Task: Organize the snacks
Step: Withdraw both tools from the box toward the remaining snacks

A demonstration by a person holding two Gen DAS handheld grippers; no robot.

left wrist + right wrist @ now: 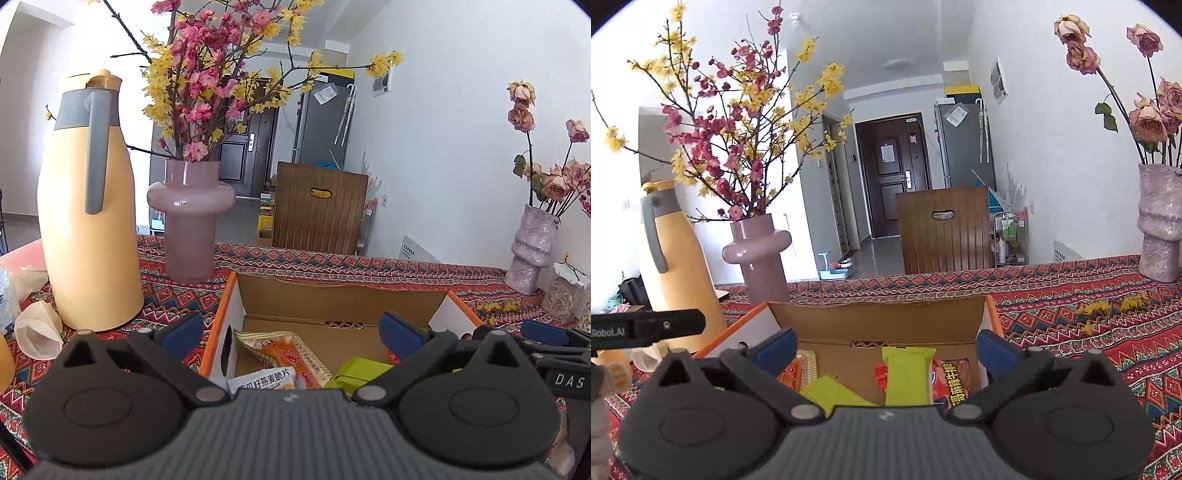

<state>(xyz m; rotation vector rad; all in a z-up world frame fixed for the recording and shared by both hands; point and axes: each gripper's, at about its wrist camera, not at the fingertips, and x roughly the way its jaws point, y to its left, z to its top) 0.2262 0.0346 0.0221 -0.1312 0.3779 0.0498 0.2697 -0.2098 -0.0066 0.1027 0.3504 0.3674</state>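
An open cardboard box (pixel 332 295) with orange edges sits on the patterned tablecloth. It holds an orange packet (pixel 295 354), a white packet with printed text (pixel 262 384) and a lime green packet (pixel 358 371). My left gripper (pixel 291 332) hangs open over the box's near side, with nothing between its blue pads. In the right wrist view the box (pixel 879 314) shows two lime green packets (pixel 908 373), a red packet (pixel 955 380) and an orange one (pixel 790 373). My right gripper (pixel 886 349) is open above them and grips nothing. The two grippers hover side by side.
A yellow thermos jug (pixel 88 221) and a pink vase of blossom branches (pixel 190 229) stand left of the box. A speckled vase of dried roses (pixel 532 251) is at the far right. Paper cups (pixel 37 328) lie at the left. A wooden chair back (pixel 317 206) rises behind the table.
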